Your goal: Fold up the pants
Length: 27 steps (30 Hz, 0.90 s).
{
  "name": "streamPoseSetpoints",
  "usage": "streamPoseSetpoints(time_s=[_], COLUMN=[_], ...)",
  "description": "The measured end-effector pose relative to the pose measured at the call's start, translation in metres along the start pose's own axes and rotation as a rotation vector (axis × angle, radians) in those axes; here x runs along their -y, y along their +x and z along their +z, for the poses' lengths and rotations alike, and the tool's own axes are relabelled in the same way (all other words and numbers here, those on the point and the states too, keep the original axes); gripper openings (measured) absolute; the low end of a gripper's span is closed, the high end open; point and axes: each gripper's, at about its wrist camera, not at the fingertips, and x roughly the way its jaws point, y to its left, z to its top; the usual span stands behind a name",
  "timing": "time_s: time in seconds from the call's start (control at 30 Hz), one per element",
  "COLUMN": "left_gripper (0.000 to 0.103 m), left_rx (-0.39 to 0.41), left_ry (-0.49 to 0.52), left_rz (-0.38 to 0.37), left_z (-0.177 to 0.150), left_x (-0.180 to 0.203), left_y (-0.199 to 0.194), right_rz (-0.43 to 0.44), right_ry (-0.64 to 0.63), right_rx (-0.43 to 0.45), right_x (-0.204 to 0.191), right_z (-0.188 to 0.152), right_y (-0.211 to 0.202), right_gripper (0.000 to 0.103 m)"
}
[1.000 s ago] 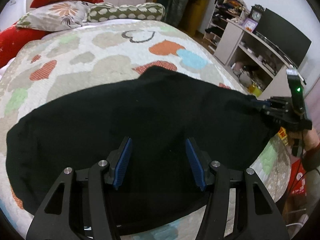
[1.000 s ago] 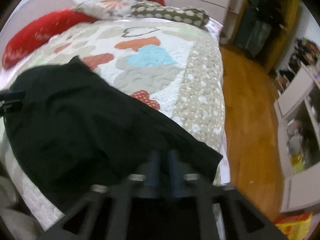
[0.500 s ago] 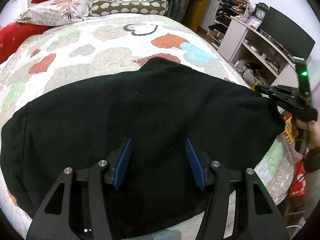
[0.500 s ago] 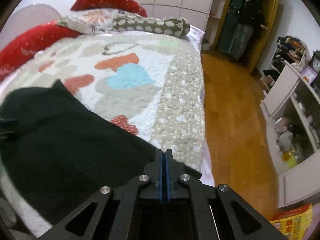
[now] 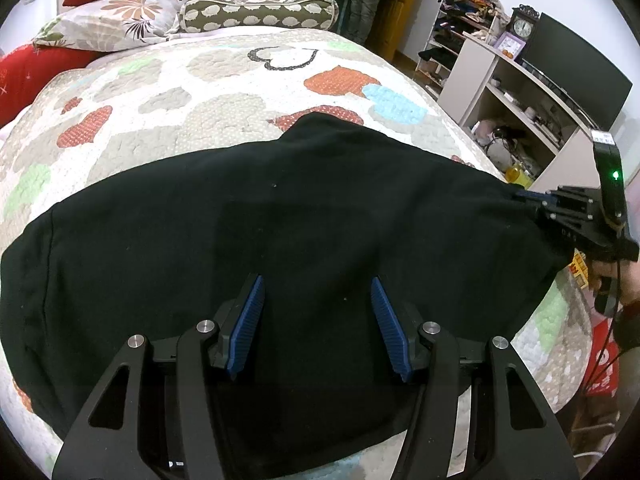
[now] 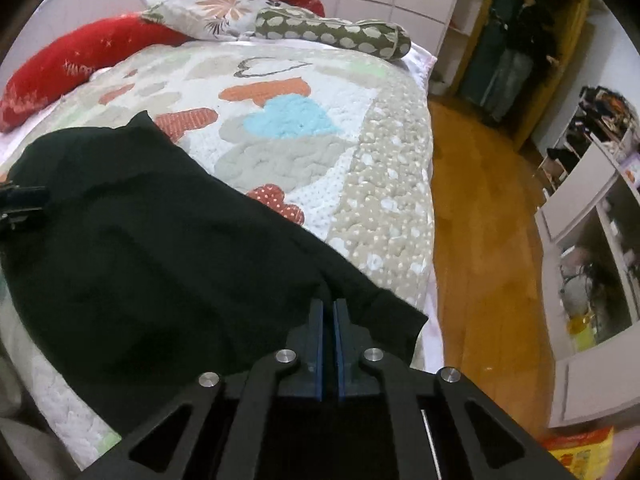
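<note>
Black pants (image 5: 304, 216) lie spread across the quilted bed (image 5: 192, 92). My right hand-held gripper (image 6: 328, 312) is clenched on their end at the bed's edge; left hand-held gripper (image 5: 316, 312) hovers released above the cloth. Step: smoothing flat. Next, likely carrying the pinched end across.

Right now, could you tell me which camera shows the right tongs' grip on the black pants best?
The right wrist view: the right tongs are shut on the black pants at their edge. The left wrist view shows the same grip only small, at the frame's side.
</note>
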Motion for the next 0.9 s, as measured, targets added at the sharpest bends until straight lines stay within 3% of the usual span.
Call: streamPoseSetpoints(time_s=[0.13, 0.3, 0.33, 0.4, 0.47, 0.63, 0.9], left_gripper=[0.056, 0.058, 0.058, 0.058, 0.058, 0.058, 0.058], left_rx=[0.002, 0.002, -0.001, -0.002, 0.003, 0.02, 0.016], left_ry=[-0.008, 0.005, 0.009, 0.01, 0.009, 0.033, 0.072], left_rz=[-0.004, 0.001, -0.004, -0.009, -0.021, -0.027, -0.03], left_z=[0.001, -0.001, -0.001, 0.0, 0.001, 0.009, 0.014], left_x=[-0.001, 0.004, 0.004, 0.005, 0.006, 0.017, 0.037], left_y=[0.001, 0.002, 0.002, 0.0, -0.002, -0.004, 0.002], right_rz=[-0.041, -0.07, -0.076, -0.082, -0.112, -0.001, 0.082], right_ry=[0.057, 0.078, 0.105, 0.177, 0.221, 0.26, 0.231], right_rx=[0.047, 0.04, 0.047, 0.061, 0.085, 0.147, 0.082], right_x=[0.016, 0.013, 0.017, 0.027, 0.031, 0.007, -0.036], right_z=[0.008, 0.004, 0.004, 0.002, -0.003, -0.025, -0.05], right_y=[-0.004, 0.013, 0.008, -0.008, -0.027, -0.072, -0.06], right_gripper=[0.003, 0.003, 0.005, 0.02, 0.021, 0.021, 0.021])
